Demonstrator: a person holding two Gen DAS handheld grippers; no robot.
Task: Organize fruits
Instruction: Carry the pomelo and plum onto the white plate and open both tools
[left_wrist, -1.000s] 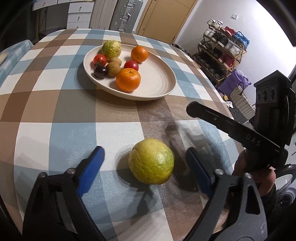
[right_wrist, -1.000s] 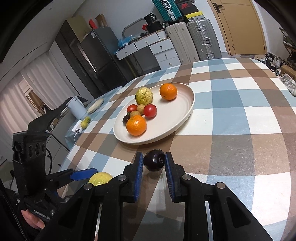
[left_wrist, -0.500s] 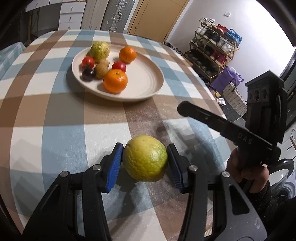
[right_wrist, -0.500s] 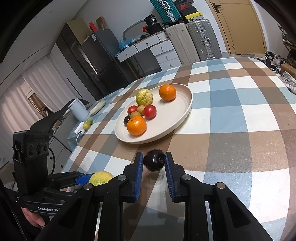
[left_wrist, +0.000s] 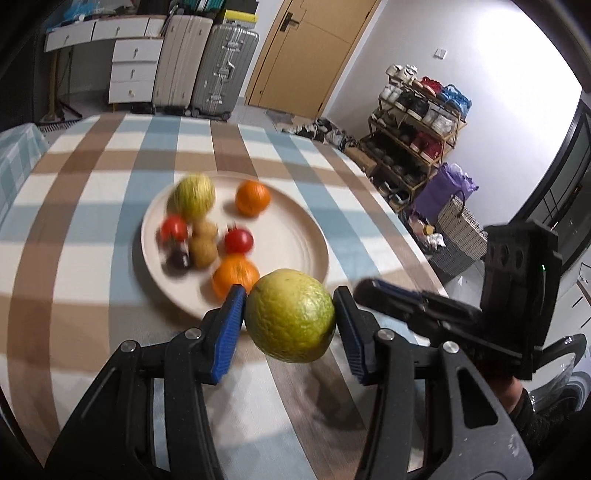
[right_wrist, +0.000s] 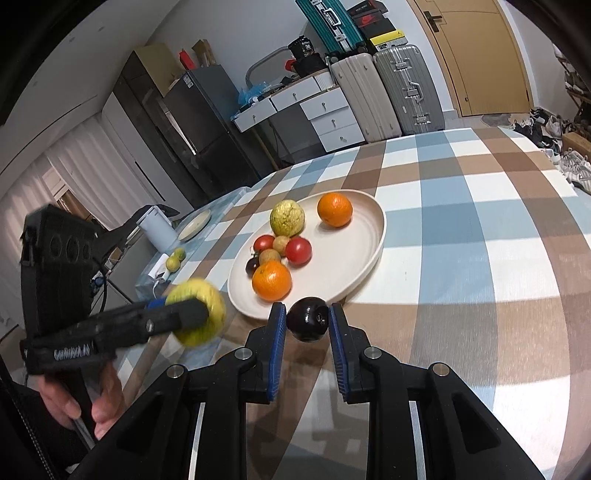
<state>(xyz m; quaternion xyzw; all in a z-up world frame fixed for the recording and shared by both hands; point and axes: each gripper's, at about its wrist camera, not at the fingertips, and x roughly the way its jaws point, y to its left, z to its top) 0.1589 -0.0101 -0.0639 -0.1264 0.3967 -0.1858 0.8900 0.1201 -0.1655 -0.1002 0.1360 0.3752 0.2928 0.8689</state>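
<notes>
My left gripper (left_wrist: 290, 319) is shut on a yellow-green citrus fruit (left_wrist: 290, 314) and holds it in the air just short of the cream plate (left_wrist: 291, 236). From the right wrist view the same fruit (right_wrist: 201, 295) hangs left of the plate (right_wrist: 354, 254), pinched by the left gripper (right_wrist: 184, 314). My right gripper (right_wrist: 307, 325) is shut on a dark plum (right_wrist: 307, 324) close to the plate's near rim. The plate holds two oranges (right_wrist: 271, 280), a green-yellow fruit (right_wrist: 287, 218), two tomatoes (right_wrist: 298, 250), brown fruits and a dark one.
The table wears a blue, brown and white checked cloth (right_wrist: 480, 258). A white kettle (right_wrist: 157, 230), a small plate and two limes (right_wrist: 173, 263) sit on a side surface at left. Suitcases and a drawer unit stand behind; a shoe rack (left_wrist: 417, 129) is at right.
The left gripper closed on the yellow-green fruit, lifted it off the cloth and carried it toward the plate. The right gripper kept still with the plum.
</notes>
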